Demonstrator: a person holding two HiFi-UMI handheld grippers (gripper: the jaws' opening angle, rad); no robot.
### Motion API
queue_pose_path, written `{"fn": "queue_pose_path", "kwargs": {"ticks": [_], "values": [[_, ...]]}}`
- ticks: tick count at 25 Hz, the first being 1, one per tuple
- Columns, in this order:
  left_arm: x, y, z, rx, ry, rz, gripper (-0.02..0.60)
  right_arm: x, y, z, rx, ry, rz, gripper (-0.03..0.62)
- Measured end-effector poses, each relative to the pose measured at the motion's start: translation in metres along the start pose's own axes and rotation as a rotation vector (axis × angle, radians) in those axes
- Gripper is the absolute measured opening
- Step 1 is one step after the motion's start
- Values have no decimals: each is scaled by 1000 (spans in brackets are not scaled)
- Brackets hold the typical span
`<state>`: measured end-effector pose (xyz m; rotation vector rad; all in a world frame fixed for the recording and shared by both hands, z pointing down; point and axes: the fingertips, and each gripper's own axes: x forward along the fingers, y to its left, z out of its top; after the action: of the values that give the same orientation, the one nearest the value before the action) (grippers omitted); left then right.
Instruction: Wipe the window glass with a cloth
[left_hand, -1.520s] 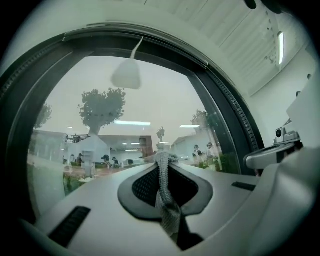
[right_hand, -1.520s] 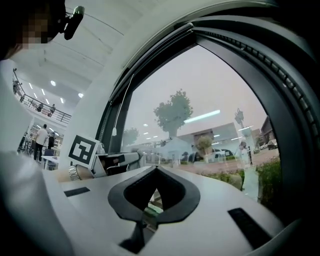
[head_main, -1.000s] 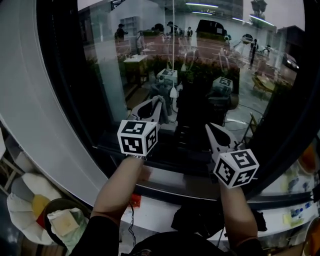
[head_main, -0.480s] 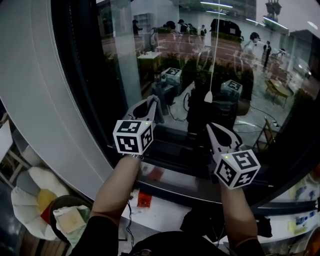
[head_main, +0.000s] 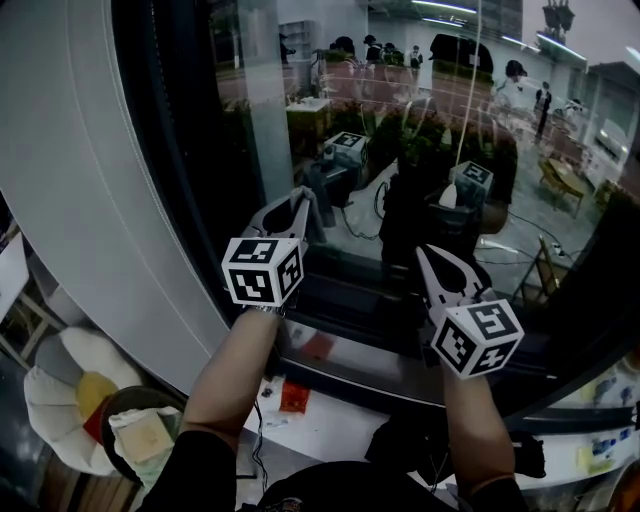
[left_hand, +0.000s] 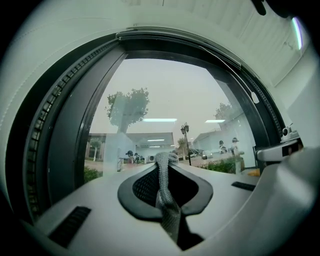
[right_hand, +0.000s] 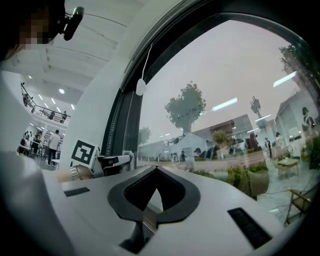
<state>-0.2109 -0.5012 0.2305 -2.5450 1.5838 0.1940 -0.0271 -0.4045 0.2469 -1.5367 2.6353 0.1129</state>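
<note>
Window glass (head_main: 420, 140) fills my view, street and lights mirrored in it; my left gripper (head_main: 303, 203) pinching the grey cloth (left_hand: 166, 195), up near the pane's lower left corner beside the dark frame (head_main: 160, 150); my right gripper (head_main: 428, 258) pressed together, nothing between, low by the bottom edge.

A white flower cushion (head_main: 55, 395) with a yellow middle lies at the bottom left. Just beside it is a dark round tub (head_main: 112, 405) with pale stuff inside. A small red thing (head_main: 294, 397) lies on the white sill (head_main: 330, 422), near its far edge. A white pull knob (right_hand: 141, 87) hangs on a string. Outside stands a tree (left_hand: 129, 105).
</note>
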Motion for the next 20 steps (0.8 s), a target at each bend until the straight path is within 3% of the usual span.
{"fn": "queue_pose_path", "kwargs": {"ticks": [20], "values": [[-1, -1, 0, -7, 2, -5, 34, -3, -1, 1, -2, 4, -11, 26]]}}
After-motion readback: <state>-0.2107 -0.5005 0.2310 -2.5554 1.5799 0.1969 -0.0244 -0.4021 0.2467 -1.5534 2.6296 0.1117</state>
